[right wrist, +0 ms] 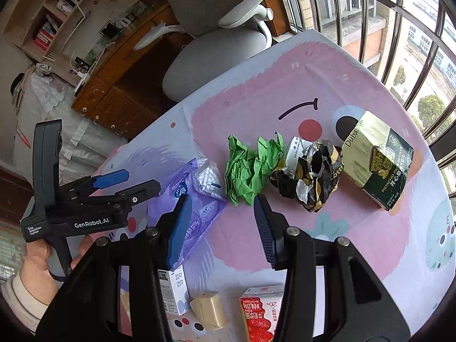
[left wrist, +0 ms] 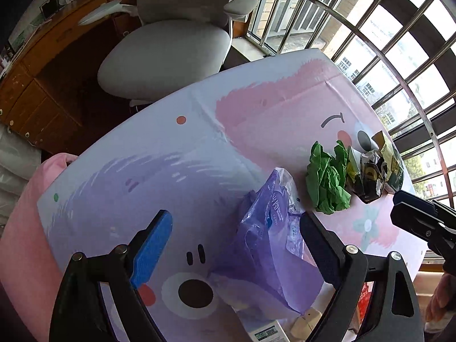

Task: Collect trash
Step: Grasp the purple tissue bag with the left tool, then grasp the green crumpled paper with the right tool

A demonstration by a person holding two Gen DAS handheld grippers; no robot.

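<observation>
Surface: a desk (right wrist: pixel 327 79) under a cartoon-print cover; a grey chair (right wrist: pixel 216 54) stands beyond its far edge, barred windows along its right edge.
Trash, right to left: a green snack box (right wrist: pixel 379 162) nearest the right edge; a crumpled black and gold wrapper (right wrist: pixel 310 176) touching it; a crumpled green paper (right wrist: pixel 250 168) touching the wrapper; a purple plastic bag (right wrist: pixel 193 196) just beside the paper, toward the near edge.
Near edge: a red juice carton (right wrist: pixel 262 313), a small beige block (right wrist: pixel 209 310) and a small white box (right wrist: pixel 173 290), part hidden below the tools.
Left gripper (left wrist: pixel 236 245): jaws spread wide, holding nothing; the purple plastic bag (left wrist: pixel 268 245) lies between them, close against the right finger, well clear of the left finger. Seen from the right wrist, this left gripper (right wrist: pixel 125 182) hangs over the bag's left end.
Right gripper (right wrist: pixel 222 222): jaws spread, holding nothing, aimed at the gap where bag and green paper meet.
Step in hand (judged): the left tool taking the bag, the right tool lining up on the green paper.
Advice, left: centre the bag between the fingers and bite on a bunched fold, not a single loose film layer, which would likely slip.
Advice, right: shift toward the paper's middle so the bag edge is not caught with it.
Risk: the wrapper may drag along with the paper.
</observation>
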